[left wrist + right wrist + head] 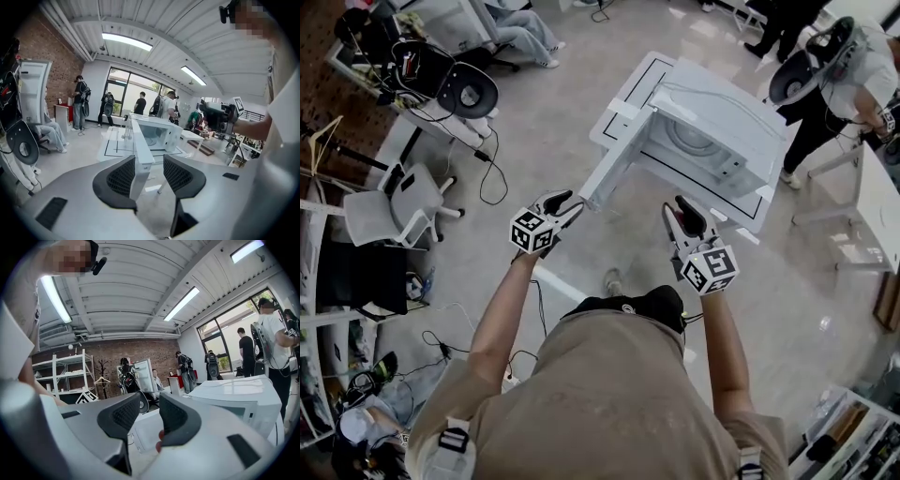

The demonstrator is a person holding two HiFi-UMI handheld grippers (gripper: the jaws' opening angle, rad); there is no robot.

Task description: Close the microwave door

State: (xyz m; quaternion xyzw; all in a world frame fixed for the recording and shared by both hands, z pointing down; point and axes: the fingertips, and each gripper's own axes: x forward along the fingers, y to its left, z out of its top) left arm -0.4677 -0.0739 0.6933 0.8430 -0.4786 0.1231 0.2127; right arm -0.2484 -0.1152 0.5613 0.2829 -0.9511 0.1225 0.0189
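Flanking the near foreground, two hand-held items.

Left gripper (pixel 570 202) (pixel 150 171): jaws set wide, not closed. The free edge of the microwave door (pixel 623 150) (pixel 140 150) stands upright between them, closer to the left jaw; contact cannot be told.

Right gripper (pixel 682 211) (pixel 149 416): jaws moderately apart, nothing between them. It sits to the right of the door, near the microwave's front.

Microwave door: open, swung out toward the person and to the left, hinged at the far left of the cavity.

Microwave (pixel 722 122) (pixel 161 133) (pixel 243 399): white, cavity exposed, standing on a low white tabletop (pixel 633 80) with a black outline.

Office chair (pixel 398 202): far left, well apart.
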